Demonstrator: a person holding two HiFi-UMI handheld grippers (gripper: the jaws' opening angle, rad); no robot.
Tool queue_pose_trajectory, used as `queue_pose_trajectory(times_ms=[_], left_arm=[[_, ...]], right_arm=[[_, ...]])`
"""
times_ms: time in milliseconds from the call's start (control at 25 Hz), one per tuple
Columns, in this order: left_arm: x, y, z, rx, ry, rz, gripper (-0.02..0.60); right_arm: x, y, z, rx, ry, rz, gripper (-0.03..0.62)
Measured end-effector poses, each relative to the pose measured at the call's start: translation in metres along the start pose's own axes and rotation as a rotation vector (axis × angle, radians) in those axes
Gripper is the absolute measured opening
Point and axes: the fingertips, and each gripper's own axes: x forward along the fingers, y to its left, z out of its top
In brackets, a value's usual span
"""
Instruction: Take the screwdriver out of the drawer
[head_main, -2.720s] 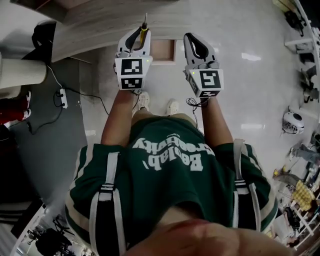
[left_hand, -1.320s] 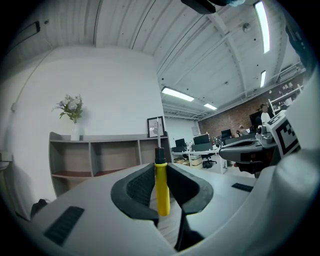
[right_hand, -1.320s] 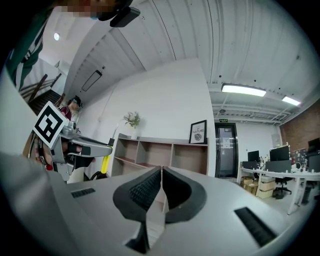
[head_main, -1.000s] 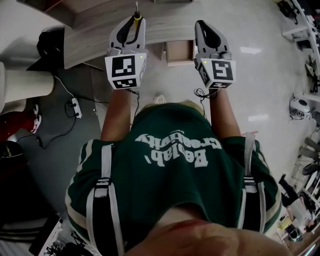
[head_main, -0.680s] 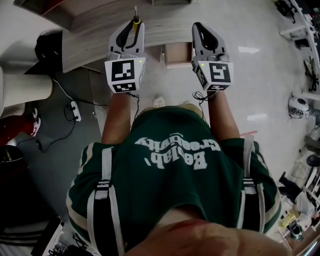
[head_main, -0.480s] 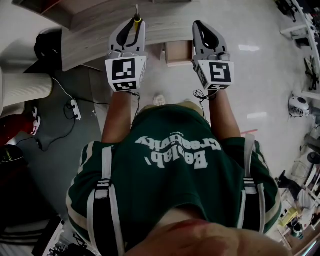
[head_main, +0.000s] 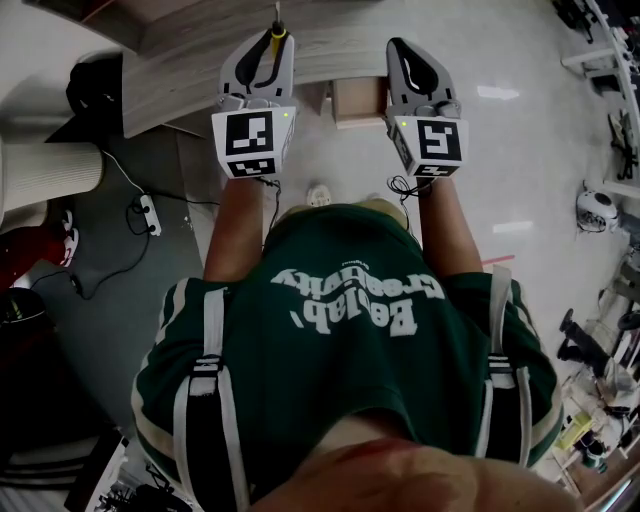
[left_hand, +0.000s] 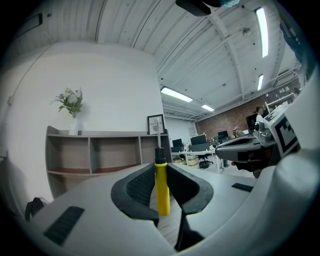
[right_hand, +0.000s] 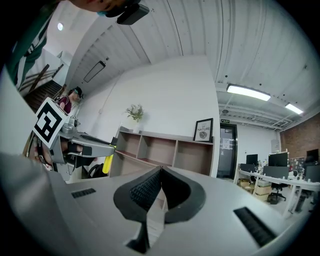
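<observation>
The screwdriver (left_hand: 161, 195) stands upright, clamped by its yellow handle in the left gripper (left_hand: 160, 167), apparently for carrying away, while the right gripper (right_hand: 161, 172) is closed and empty.

**Cams: one overhead, two level**

Head cam: steeply down over the person's shirt (head_main: 340, 380) onto left gripper (head_main: 268, 45) and right gripper (head_main: 405, 55). Gripper cams: close behind own jaws, level, facing the far shelf unit (left_hand: 100, 155); both share it and the framed picture (left_hand: 156, 124).
</observation>
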Motion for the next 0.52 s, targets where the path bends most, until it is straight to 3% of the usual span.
queue_pose_trajectory(times_ms=[520], left_arm=[[0.0025, 0.0013, -0.0016, -0.002, -0.002, -0.001, 0.086]], right_arm=[[0.0037, 0.0016, -0.0011, 0.005, -0.002, 0.005, 0.034]])
